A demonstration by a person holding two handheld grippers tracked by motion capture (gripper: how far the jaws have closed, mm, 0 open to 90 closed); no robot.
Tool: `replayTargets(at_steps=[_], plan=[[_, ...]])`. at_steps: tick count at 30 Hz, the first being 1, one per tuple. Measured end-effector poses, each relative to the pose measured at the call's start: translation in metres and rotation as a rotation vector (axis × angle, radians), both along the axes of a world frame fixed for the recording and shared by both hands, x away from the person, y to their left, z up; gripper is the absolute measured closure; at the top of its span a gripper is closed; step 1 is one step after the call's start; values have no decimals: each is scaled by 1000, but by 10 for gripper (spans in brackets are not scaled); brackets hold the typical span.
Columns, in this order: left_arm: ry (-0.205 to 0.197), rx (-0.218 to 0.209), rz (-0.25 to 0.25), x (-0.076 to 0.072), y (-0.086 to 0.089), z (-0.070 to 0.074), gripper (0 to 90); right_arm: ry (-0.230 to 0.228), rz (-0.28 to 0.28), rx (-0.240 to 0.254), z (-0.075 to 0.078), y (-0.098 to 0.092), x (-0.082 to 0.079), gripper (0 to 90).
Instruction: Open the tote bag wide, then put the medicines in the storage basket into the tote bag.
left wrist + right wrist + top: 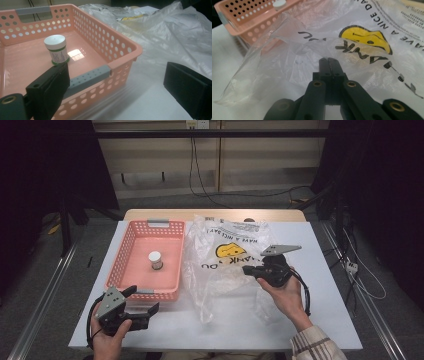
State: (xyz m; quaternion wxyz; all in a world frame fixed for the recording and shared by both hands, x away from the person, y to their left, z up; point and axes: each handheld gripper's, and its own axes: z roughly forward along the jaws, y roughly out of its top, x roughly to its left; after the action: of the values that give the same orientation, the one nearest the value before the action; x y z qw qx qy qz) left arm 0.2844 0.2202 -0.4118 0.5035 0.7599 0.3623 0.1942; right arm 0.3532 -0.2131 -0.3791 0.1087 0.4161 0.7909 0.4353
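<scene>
A pink perforated basket [125, 255] sits left of centre on the table, and a small white-lidded jar [155, 260] stands upright inside it. To its right lies a crumpled clear plastic bag [225, 235] printed with a yellow smiley. My right gripper [246, 270] is shut on a fold of the bag's film, which rises to the jaw tips in the right gripper view [329, 61]. My left gripper [144, 299] is held open near the table's front left, just before the basket's near wall [125, 42]. Nothing sits between its jaws, and the jar [56, 48] stands beyond them.
The white table top [320, 310] has free room at the front and right. A wooden table edge [215, 214] lies behind it. Cables [360, 275] trail on the floor at the right, and metal rails [45, 295] run along both sides.
</scene>
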Motion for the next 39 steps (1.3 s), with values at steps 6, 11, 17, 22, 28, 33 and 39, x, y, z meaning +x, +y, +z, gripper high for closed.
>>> replayTargets(at_steps=[6,11,17,22,28,33,39], plan=[[11,-5,-18,4,0,5,63,-53,-4,48,18,0,9,900],[22,0,-22,9,0,11,56,-76,6,60,25,3,14,900],[25,16,-2,21,1,24,56,-96,12,80,27,6,17,900],[19,13,-2,33,2,33,57,-92,11,94,26,6,18,900],[59,15,-7,58,2,37,57,-93,1,107,23,4,20,900],[81,45,-4,74,-1,41,73,-98,7,109,23,4,18,900],[140,86,-39,95,-7,42,77,-105,7,117,27,1,19,900]])
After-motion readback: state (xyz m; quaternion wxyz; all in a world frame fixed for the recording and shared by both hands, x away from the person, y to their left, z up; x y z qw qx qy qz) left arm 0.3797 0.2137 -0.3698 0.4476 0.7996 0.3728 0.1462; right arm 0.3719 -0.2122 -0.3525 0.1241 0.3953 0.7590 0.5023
